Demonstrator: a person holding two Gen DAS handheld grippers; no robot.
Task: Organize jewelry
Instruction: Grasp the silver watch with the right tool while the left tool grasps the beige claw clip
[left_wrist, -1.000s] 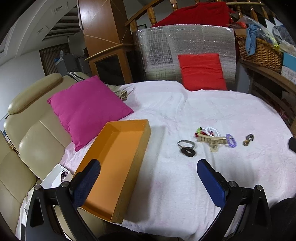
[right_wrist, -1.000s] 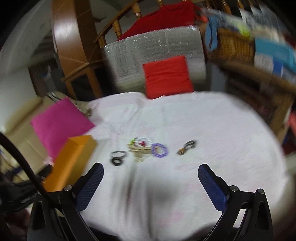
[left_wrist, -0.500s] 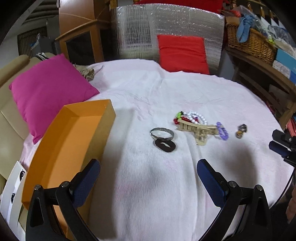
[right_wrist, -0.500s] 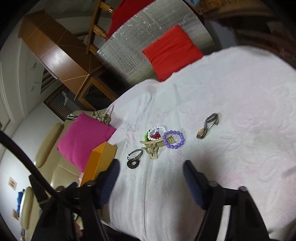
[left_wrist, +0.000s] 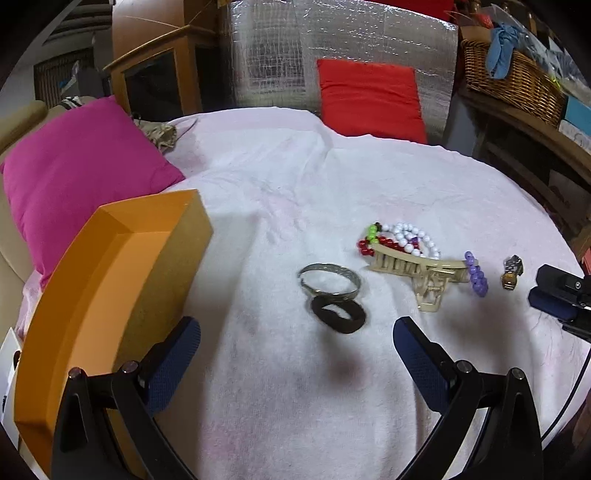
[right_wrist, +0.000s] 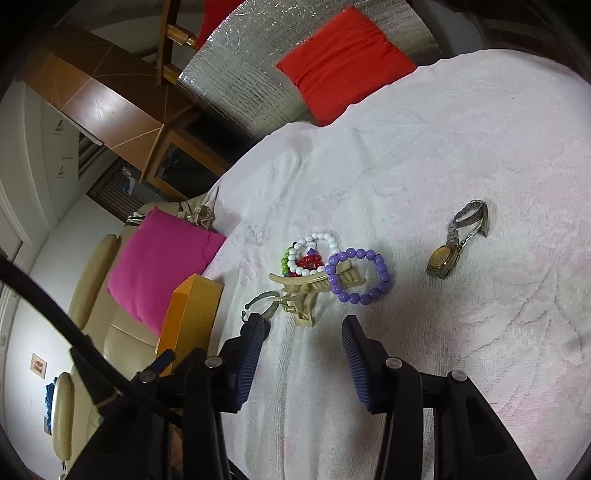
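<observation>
Across the middle of both frames, jewelry lies on the pale cloth (left_wrist: 295, 184): purple bracelet (right_wrist: 360, 275), hair claw (right_wrist: 306, 291), watch (right_wrist: 450, 247). Right gripper (right_wrist: 304, 332), lower centre, has been narrowing, nothing between; left gripper (left_wrist: 295, 343) gapes empty beside the orange box (left_wrist: 110, 280).

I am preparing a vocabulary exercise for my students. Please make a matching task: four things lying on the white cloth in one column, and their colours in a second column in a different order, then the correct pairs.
Things:
1. wristwatch
2. hair claw clip
3. storage box
4. hair tie

Colours:
A. orange
B. dark brown
C. gold face, silver band
D. beige

Pairs: 1-C, 2-D, 3-A, 4-B
</observation>
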